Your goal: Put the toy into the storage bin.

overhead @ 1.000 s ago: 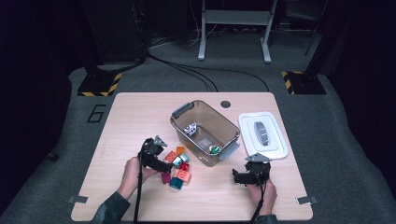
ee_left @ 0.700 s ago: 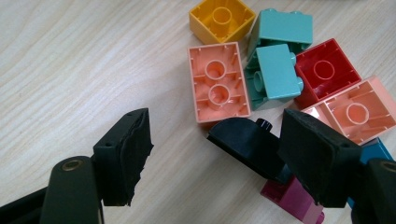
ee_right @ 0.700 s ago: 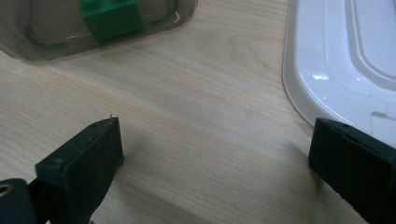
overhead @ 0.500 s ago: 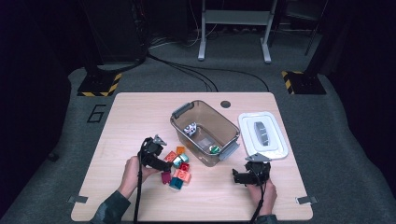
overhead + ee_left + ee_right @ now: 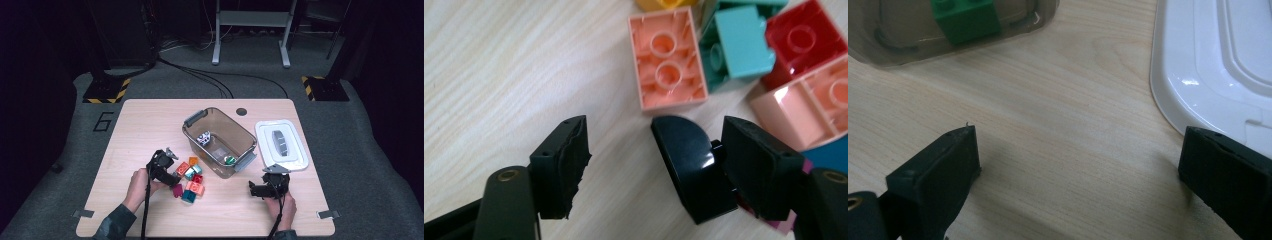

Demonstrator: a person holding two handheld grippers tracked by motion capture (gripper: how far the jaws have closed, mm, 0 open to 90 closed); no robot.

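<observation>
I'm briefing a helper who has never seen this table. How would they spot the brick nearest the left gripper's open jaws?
Start at the clear brown plastic bin mid-table; a cluster of toy bricks lies just to its left, beside the left gripper. At the cluster's edge lies the salmon-pink plastic brick, just beyond the open jaws. Unlike the teal brick and red brick beside it, it lies hollow side up, showing two round tubes.

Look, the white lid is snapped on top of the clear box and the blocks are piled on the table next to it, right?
Not quite. The white lid is off, lying flat on the table beside the clear box, which stands open, as the high view shows. The rest is right: the blocks are piled on the table next to the box.
</observation>
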